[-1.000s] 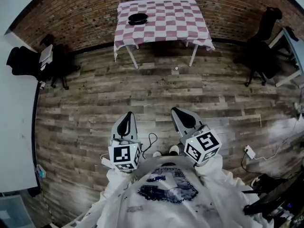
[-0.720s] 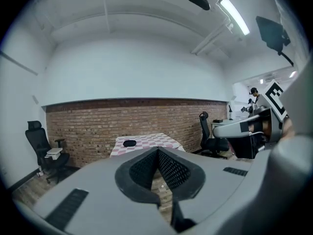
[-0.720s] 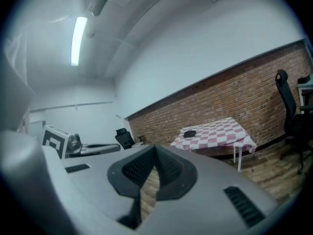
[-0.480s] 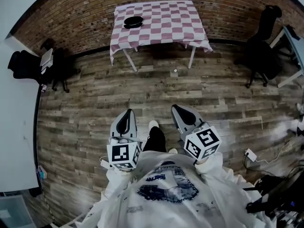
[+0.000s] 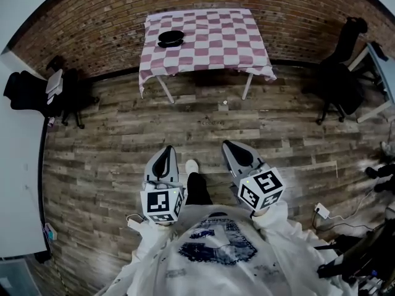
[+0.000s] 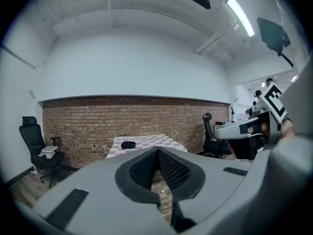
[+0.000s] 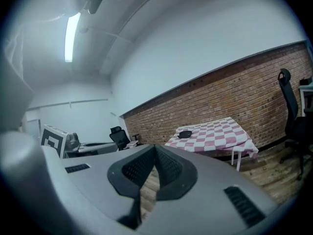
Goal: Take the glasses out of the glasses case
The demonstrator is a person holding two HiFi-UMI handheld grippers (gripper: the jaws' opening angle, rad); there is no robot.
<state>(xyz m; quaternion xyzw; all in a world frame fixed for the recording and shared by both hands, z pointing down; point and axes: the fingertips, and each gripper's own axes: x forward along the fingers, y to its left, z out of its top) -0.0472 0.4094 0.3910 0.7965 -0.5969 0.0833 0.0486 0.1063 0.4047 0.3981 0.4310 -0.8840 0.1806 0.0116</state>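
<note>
L claw [image 5: 165, 154] & R claw [image 5: 232, 148] both closed, empty, side by side, pointing fwd

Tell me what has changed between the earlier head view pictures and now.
The person has stepped nearer to the checkered table; one leg has swung forward between the grippers. Nothing was grasped or released. The left gripper and right gripper stay shut and empty, and the glasses case still lies on the table.
</note>
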